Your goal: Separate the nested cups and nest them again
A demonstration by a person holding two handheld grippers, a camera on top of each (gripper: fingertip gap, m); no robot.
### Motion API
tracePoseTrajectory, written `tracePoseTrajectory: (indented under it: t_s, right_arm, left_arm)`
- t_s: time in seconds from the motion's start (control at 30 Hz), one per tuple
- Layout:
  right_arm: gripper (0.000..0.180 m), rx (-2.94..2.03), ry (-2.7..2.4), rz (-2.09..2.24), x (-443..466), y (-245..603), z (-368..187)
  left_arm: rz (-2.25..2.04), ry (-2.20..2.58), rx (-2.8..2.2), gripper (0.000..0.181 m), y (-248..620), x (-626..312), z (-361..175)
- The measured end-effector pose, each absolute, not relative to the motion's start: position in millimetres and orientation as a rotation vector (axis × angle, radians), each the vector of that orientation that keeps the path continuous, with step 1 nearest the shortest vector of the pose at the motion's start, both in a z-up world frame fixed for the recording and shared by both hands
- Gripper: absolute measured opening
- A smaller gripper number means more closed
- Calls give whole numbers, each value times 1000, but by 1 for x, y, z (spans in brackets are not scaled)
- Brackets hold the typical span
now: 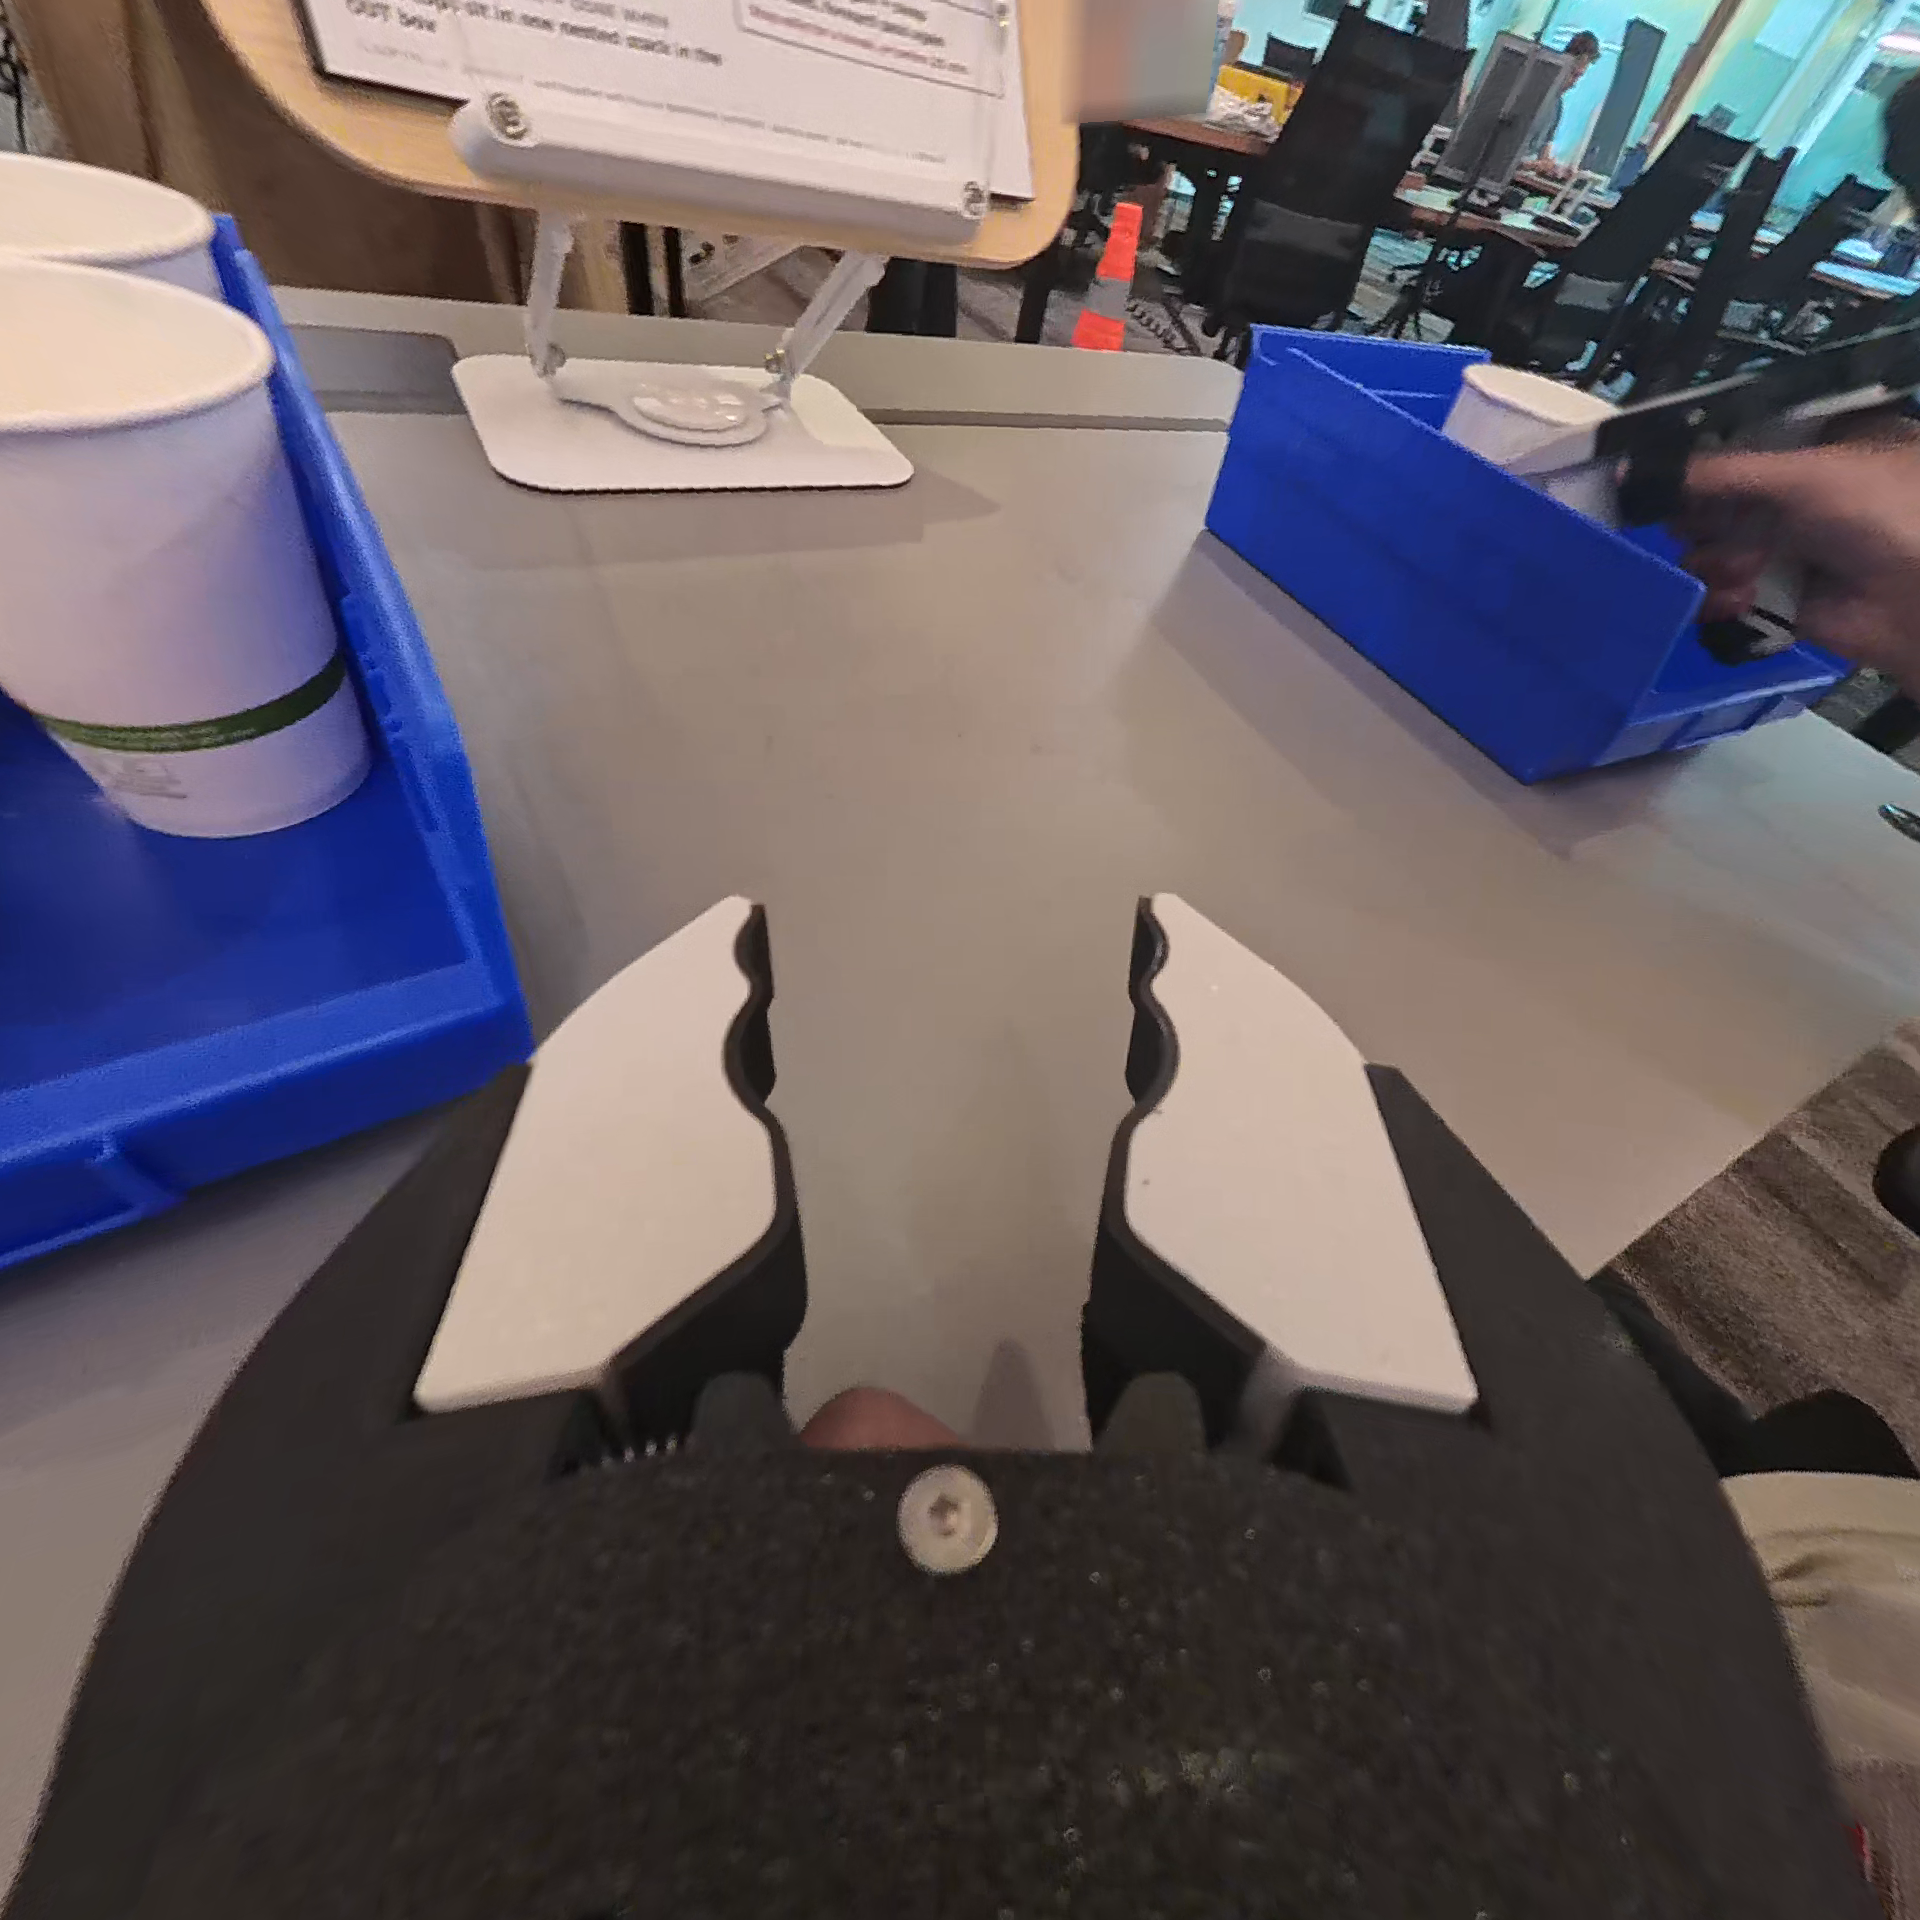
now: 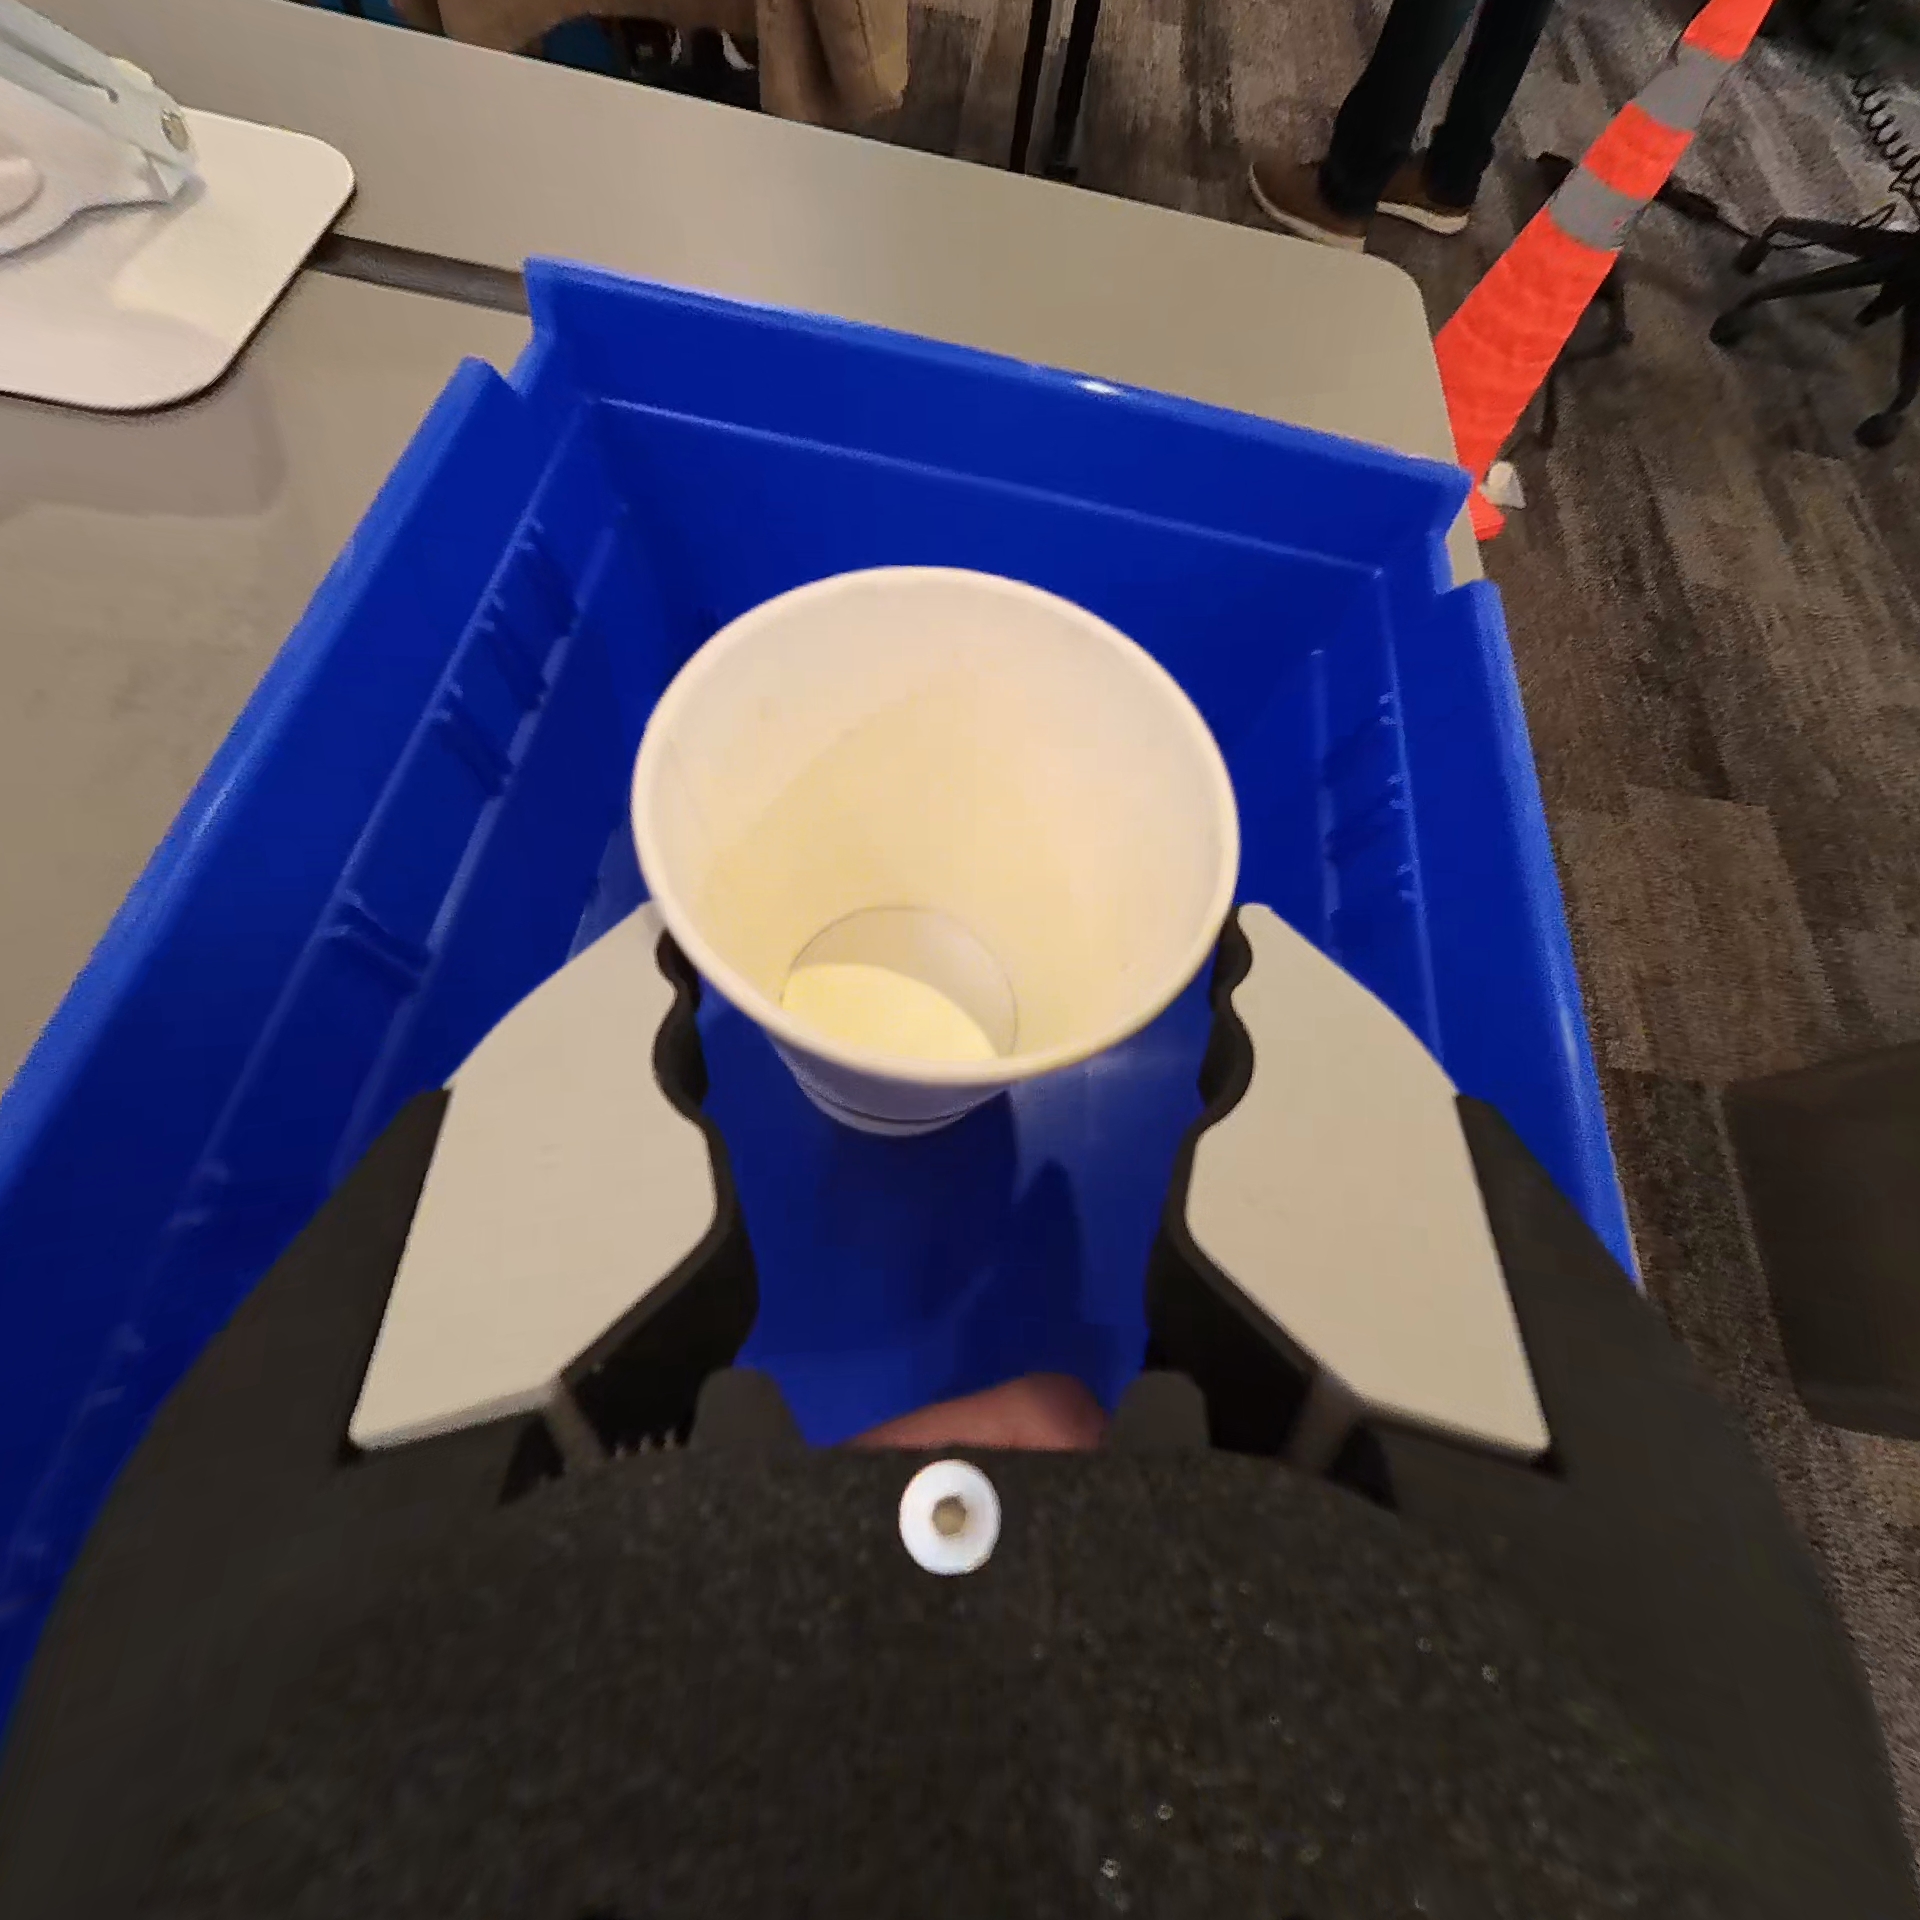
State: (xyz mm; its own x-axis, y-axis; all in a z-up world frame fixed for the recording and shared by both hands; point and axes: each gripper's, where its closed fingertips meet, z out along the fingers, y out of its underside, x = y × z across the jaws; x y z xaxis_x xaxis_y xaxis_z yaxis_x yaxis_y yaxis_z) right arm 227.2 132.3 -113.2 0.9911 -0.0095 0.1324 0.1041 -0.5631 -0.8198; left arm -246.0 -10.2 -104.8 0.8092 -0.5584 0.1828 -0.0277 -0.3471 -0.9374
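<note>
While apart, fingers (image 2: pixel 675 997) flank cup (image 2: pixel 935 821).

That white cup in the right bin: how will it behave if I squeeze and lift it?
The paper cup looks thin-walled, so it probably dents under a hard squeeze. It appears empty, likely very light. Tall with a narrow base, it may tip if the right gripper, open beside it, nudges it.

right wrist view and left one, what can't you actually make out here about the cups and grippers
- Right wrist view: whether the right gripper touches the cup; the rim hides the fingertips.
- Right wrist view: whether that cup is single or nested; only its inside shows.
- Left wrist view: the far-left cup is cut by the frame edge.
- Left wrist view: the right gripper is motion-blurred over the right bin.
</note>
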Motion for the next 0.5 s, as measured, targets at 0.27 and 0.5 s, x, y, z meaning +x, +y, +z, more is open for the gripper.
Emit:
tracePoseTrajectory:
  t_s: [0.27, 0.5]
  right_arm:
    - [93, -2008, -41, -128, 211, 61, -71]
    - [82, -1905, -168, 360, 80, -9, -87]
  left_arm:
    - [-368, 149, -1912, 76, -9, -312, -111]
    - [11, -121, -1918, 87, 1, -419, -113]
